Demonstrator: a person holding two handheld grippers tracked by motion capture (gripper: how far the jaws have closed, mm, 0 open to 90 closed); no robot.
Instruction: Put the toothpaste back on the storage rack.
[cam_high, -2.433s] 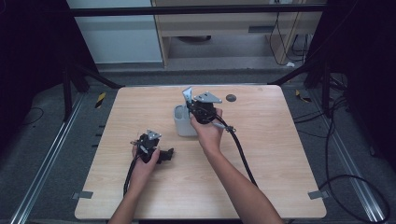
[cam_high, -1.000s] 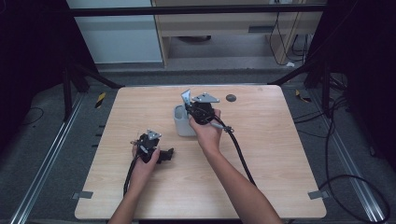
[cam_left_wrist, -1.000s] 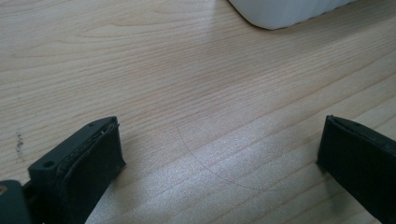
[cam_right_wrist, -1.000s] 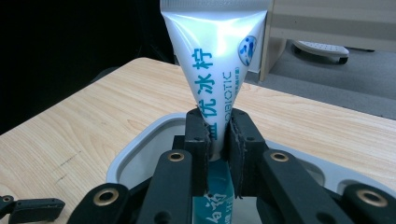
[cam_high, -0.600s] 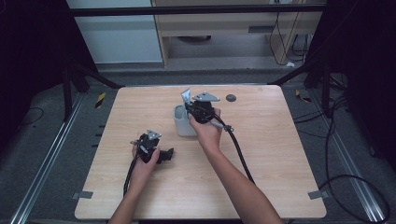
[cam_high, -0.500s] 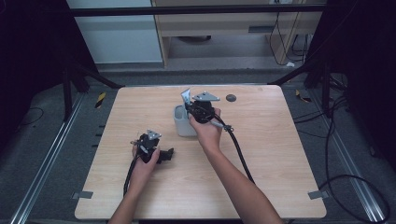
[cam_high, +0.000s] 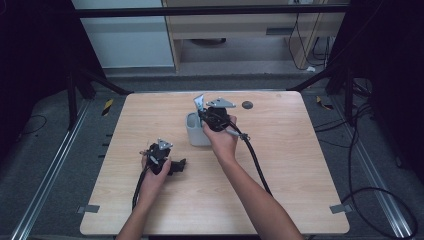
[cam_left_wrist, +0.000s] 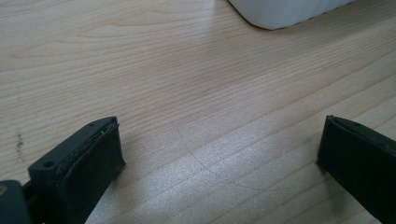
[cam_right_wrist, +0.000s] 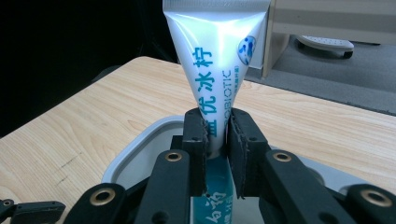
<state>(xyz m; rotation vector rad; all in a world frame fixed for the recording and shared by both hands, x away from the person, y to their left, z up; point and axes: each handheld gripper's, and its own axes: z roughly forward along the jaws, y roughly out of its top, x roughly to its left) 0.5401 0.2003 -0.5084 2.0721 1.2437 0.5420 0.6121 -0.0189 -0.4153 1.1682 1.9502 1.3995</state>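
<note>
The wooden counter (cam_high: 300, 165) takes up the middle of the high view, with the work sitting just above centre. There a white cup (cam_high: 196, 131) stands upright on the wood, open mouth up. In the right gripper view its pale rim curves across the lower middle of the frame, directly beneath the tongs.

The right tongs (cam_right_wrist: 216, 140) are pinched narrow on a toothpaste tube (cam_right_wrist: 215, 65), pads pressing its lower body from both sides. The tube stands on end, long axis nearly vertical, flat crimped end at the top of the frame and the lower part dropping between the jaws towards the cup's opening. So the tube is straight above the cup, and my read is that lowering it along its own axis is what comes next. A lean could catch the rim.

The left tongs (cam_left_wrist: 219, 154) are spread wide over bare wood with nothing between them, down in the lower left of the high view. The cup's base peeks in at the upper right of the left gripper view, well apart. The right hand is plainly nearer.
</note>
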